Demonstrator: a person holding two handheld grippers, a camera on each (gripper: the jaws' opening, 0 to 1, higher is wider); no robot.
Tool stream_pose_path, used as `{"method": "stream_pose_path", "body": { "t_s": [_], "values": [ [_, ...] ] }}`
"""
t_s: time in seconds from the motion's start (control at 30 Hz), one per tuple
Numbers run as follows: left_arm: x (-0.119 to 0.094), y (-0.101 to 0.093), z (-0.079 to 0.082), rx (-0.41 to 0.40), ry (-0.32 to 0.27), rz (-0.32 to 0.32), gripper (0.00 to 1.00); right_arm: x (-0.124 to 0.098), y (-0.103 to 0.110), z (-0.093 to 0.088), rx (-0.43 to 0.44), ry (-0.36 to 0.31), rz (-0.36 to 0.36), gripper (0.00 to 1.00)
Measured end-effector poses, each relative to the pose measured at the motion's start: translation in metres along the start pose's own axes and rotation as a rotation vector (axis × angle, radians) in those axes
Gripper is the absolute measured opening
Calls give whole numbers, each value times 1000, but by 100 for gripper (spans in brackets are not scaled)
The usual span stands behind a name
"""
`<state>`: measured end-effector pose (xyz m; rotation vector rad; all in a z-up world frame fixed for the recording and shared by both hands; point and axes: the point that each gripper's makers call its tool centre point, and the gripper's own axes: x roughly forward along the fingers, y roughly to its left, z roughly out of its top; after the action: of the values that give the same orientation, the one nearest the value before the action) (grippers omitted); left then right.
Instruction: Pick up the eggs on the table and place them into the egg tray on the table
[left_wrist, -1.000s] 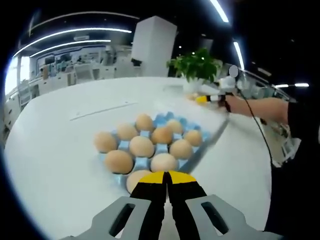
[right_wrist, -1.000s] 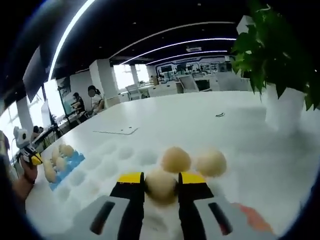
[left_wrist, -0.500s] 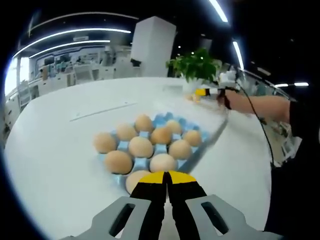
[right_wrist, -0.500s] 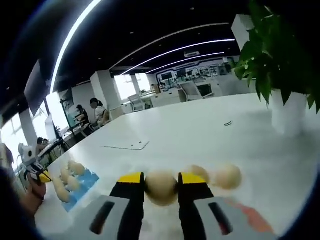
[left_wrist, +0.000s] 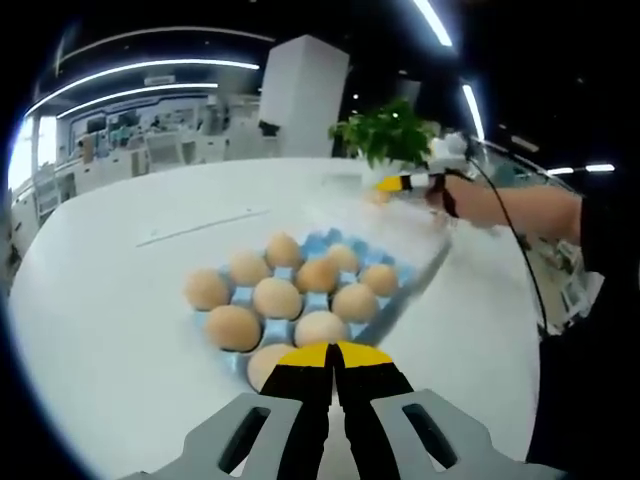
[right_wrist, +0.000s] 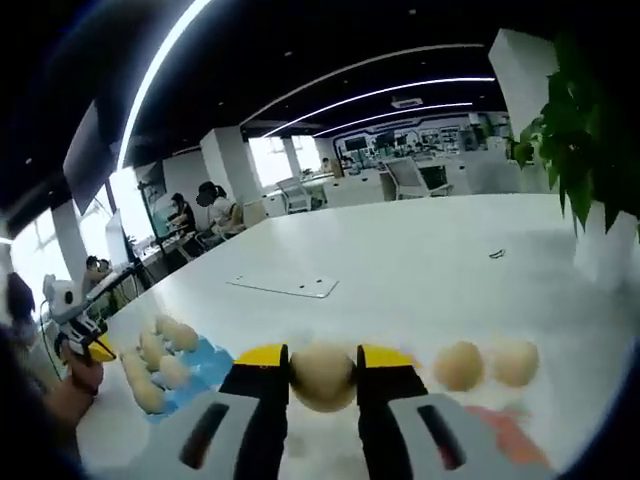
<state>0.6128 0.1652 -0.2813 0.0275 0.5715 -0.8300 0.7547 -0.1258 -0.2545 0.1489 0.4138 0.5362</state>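
In the left gripper view my left gripper (left_wrist: 333, 362) is shut with nothing between its jaws, just in front of the blue egg tray (left_wrist: 378, 254), which holds several brown eggs (left_wrist: 277, 297). Far right in that view the right gripper (left_wrist: 400, 184) hangs above the table near the plant. In the right gripper view my right gripper (right_wrist: 323, 362) is shut on a brown egg (right_wrist: 322, 375), lifted off the table. Two loose eggs (right_wrist: 459, 365) lie on the white table to its right. The tray (right_wrist: 208, 359) with eggs sits to the lower left, with the left gripper (right_wrist: 78, 332) beside it.
A potted green plant (left_wrist: 392, 133) in a white pot (right_wrist: 608, 255) stands near the loose eggs. A flat white sheet (right_wrist: 284, 286) lies farther back on the wide white table (left_wrist: 120, 290). A person's arm (left_wrist: 510, 212) and a cable reach in from the right. People sit at desks beyond.
The right gripper has closed on one egg, lifted it off the table and swung left toward the tray, leaving two eggs behind. The left gripper has stayed nearly still.
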Motion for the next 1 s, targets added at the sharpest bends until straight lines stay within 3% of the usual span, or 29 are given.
{"method": "stream_pose_path", "body": {
  "t_s": [0.5,1.0],
  "values": [
    [0,1,0,-15,-8,-8,1,37,56,-15,-46,41,78,27],
    [-1,-2,0,-18,-9,-13,1,55,88,-11,-17,29,149,27]
  ]
}}
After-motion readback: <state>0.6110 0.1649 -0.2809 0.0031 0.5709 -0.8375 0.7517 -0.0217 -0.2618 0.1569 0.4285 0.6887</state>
